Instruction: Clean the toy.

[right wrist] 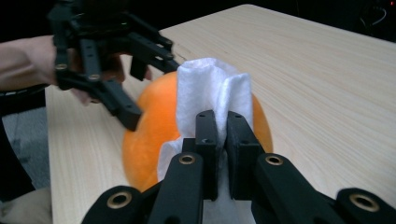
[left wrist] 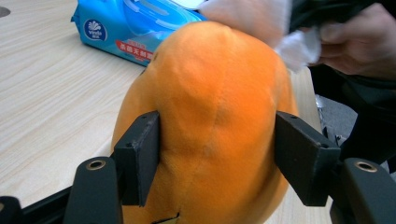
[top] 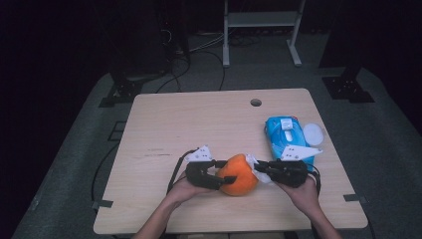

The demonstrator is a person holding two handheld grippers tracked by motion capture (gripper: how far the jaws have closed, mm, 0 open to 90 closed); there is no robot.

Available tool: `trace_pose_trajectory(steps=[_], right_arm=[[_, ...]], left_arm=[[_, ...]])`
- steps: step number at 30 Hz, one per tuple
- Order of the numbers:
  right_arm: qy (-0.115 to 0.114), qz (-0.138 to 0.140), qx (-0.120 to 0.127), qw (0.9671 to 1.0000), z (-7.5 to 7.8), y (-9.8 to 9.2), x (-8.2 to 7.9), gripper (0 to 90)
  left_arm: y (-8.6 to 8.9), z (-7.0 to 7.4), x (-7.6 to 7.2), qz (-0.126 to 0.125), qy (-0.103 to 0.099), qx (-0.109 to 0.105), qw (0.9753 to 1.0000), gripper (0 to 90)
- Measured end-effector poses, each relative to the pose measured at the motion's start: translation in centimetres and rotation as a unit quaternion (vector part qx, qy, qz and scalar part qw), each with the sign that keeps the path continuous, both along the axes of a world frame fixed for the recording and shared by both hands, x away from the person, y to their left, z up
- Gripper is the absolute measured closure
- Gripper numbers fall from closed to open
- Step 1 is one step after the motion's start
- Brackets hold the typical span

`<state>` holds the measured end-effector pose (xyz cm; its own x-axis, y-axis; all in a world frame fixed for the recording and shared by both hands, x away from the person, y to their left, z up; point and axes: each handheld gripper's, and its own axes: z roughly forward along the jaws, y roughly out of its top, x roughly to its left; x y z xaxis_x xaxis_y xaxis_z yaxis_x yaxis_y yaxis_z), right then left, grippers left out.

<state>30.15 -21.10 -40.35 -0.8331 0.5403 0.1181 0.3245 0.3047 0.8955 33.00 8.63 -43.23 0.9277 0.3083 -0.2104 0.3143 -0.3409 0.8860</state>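
Centrally, plump orange plush fruit (top: 239,174) clamped by left tongs (left wrist: 217,156), right tongs (right wrist: 223,140) pinching white wipe (right wrist: 212,93) against it.

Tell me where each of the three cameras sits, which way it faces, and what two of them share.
High view: above the person's side, looking forward and down at the table; forearms and both hands show.
Left gripper view: rides the left gripper, looking along its jaws, which clamp the orange plush toy.
Right gripper view: rides the right gripper, pinching a white wipe.
Shared: both gripper views show the toy and wipe.
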Motion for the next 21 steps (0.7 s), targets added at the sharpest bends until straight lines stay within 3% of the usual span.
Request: trace_pose_trajectory(steps=[7,17,21], right_arm=[[0.019,-0.024,0.004,0.9995,-0.9,-1.2,0.7,83.8],[-0.021,0.014,0.004,0.9997,1.6,1.6,-0.4,83.8],[-0.033,0.024,-0.012,0.9991,2.0,2.7,-0.3,83.8]], left_arm=[[-0.2,0.0,-0.1,-0.008,-0.007,0.003,0.9999,35.0],[-1.0,0.0,-0.6,-0.007,-0.021,0.011,0.9997,35.5],[-1.0,0.1,-0.7,-0.011,-0.025,0.016,0.9995,35.4]])
